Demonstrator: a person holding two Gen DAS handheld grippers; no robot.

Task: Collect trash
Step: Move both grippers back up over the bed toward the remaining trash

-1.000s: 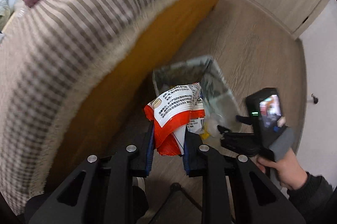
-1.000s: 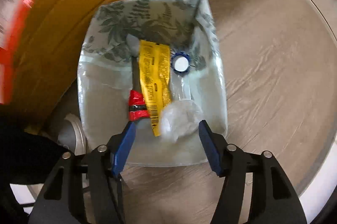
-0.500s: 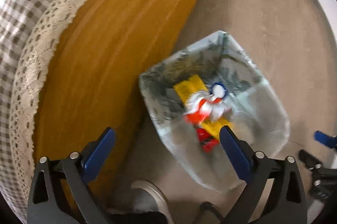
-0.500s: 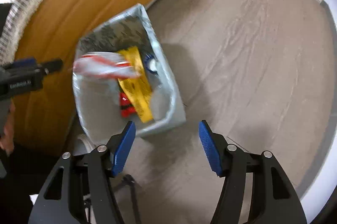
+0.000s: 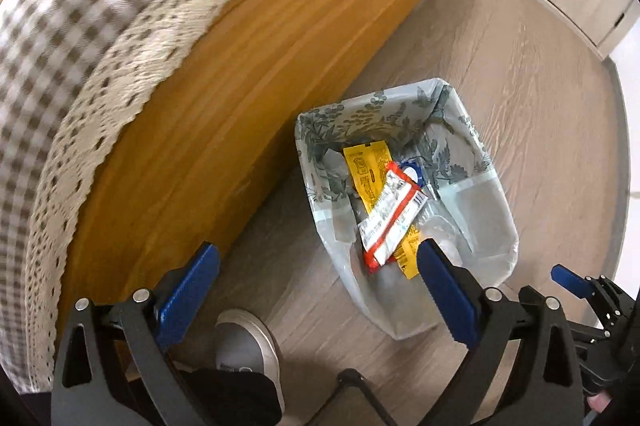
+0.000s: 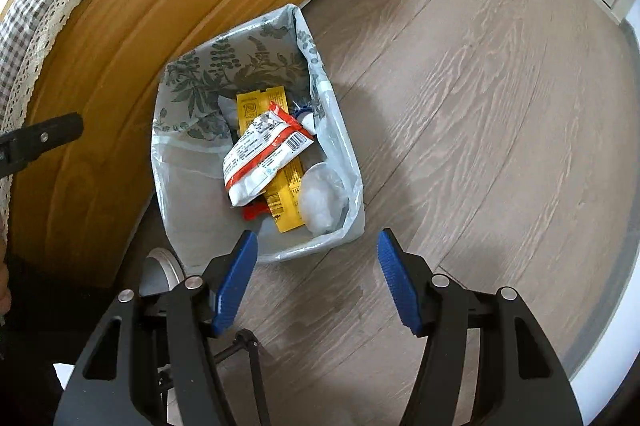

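I count one lined bin [image 6: 200, 185], holding one red-and-white wrapper [image 6: 264, 153], one yellow wrapper [image 6: 286, 201], one clear bottle [image 6: 322, 197], and one small red piece [image 6: 254, 211].

Both views are evenly and brightly lit by soft daylight; the wood-grain floor [image 6: 480, 105] shows pale sheen, and a soft shadow falls to the right of the lined bin [image 6: 348, 161]; fisheye distortion bends the wooden panel [image 5: 240, 85] into an arc and blackens the corners; the checked cloth [image 5: 80, 17] is motion-blurred in the left view; the centres remain sharp.
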